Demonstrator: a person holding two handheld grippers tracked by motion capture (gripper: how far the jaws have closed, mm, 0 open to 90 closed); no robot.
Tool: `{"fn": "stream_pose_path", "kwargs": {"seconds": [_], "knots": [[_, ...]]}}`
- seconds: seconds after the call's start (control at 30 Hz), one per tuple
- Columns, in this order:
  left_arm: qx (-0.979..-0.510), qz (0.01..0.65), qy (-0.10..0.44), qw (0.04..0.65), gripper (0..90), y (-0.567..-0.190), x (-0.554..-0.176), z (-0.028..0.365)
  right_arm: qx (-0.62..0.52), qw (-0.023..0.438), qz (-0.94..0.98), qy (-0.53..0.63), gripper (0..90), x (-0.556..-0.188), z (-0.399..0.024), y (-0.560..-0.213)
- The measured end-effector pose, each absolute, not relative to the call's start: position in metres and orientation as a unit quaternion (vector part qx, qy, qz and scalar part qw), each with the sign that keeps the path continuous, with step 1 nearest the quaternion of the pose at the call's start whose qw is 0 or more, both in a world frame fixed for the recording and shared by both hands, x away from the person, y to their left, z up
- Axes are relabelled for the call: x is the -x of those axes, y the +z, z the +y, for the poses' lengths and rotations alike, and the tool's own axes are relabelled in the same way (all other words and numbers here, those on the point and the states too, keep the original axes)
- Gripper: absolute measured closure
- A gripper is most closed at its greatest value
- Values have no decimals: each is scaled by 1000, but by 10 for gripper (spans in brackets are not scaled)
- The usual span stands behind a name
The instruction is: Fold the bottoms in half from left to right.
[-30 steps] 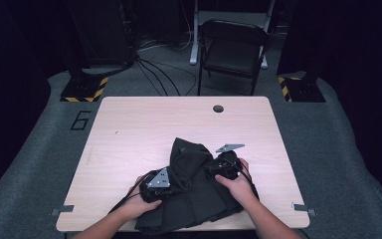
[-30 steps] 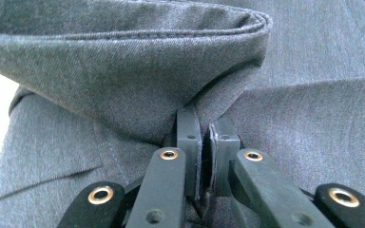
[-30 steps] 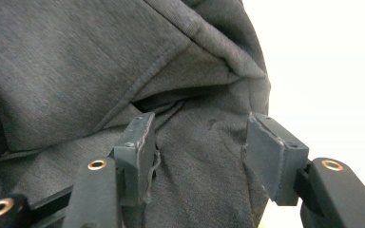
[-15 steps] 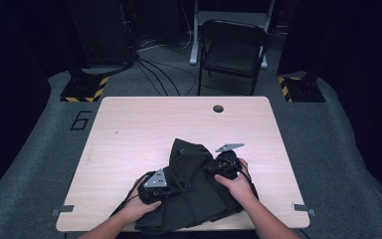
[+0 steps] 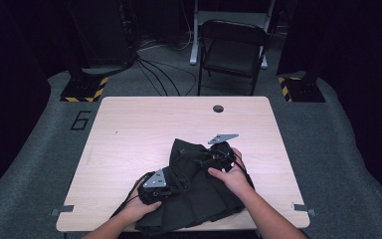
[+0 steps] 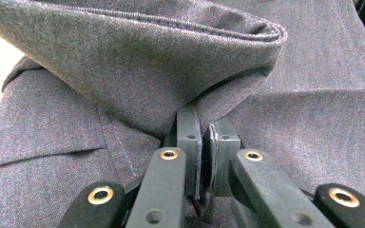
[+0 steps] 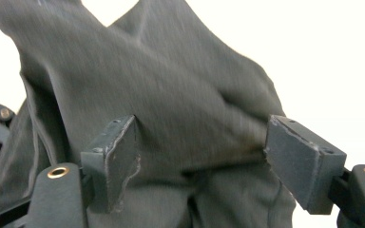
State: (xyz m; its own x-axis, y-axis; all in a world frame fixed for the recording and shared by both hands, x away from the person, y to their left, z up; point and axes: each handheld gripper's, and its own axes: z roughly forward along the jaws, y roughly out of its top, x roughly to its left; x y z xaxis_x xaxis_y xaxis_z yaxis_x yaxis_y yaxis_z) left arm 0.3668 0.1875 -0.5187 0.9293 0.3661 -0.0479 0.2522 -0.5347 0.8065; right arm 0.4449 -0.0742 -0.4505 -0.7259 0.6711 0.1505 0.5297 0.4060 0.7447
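Now the left hand-held gripper (image 6: pixel 204 156) stays clamped on a fold of the dark grey trousers (image 5: pixel 199 199) heaped at the worktop's (image 5: pixel 129 134) near edge. The right hand-held gripper (image 7: pixel 204 156) has just been opening, pads off the cloth. Next grip should take a clean edge, not bunched layers.

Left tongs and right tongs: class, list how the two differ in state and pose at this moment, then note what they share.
The left tongs are shut, pinching a fold of the dark garment; the right tongs stand wide open, pads off the cloth, their jaws having just been opening. In the high view the left tongs sit near the table's front edge, the right tongs farther in. Both are over the same garment.
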Motion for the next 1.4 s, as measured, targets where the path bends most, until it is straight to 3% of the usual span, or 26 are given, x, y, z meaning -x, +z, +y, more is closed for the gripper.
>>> {"fn": "stream_pose_path", "kwargs": {"seconds": [0.27, 0.77, 0.97, 1.23, 1.4], "knots": [[-869, 181, 56, 457, 856, -520, -368, 188, -327, 70, 846, 415, 142, -469, -60, -445], [-867, 181, 60, 460, 856, -521, -367, 188, -294, 33, 858, 420, 93, -486, -43, -436], [-868, 179, 61, 458, 855, -521, -367, 189, -285, 25, 865, 412, 184, -478, -48, -436], [-867, 183, 55, 461, 852, -521, -368, 189, -293, 24, 871, 394, 403, -468, -63, -443], [-865, 186, 53, 462, 847, -521, -368, 189, -296, 29, 868, 397, 599, -467, -68, -448]]}}
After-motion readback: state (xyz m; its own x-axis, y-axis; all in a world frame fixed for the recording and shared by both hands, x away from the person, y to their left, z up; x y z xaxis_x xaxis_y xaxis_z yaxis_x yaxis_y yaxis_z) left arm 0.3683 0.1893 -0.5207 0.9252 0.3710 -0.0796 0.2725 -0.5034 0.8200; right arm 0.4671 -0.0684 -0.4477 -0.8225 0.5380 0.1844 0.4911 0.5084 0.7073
